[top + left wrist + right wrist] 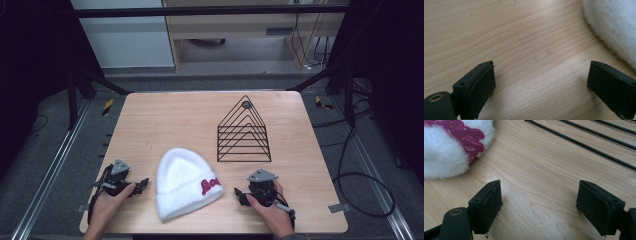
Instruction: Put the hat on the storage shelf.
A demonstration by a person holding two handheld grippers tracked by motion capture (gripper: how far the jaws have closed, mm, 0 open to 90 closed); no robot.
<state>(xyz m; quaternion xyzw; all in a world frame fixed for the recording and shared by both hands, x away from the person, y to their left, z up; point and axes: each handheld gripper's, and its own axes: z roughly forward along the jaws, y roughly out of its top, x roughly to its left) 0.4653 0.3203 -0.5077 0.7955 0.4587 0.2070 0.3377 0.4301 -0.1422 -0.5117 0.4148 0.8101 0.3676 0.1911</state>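
Beanie (185,182) lettering is half folded under; both grippers' jaws empty.

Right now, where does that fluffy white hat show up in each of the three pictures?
High view: the white hat lies near the table's front edge, between the two grippers.
Left gripper view: its fuzzy edge fills the top right corner.
Right gripper view: it sits top left.
Shared landmark: the light wooden table.

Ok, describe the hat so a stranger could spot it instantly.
Start at the wooden table, then look to its near edge, between the two hand-held grippers. The hat lies flat there: a fluffy white beanie with red lettering on its cuff, unlike the black wire rack behind it.
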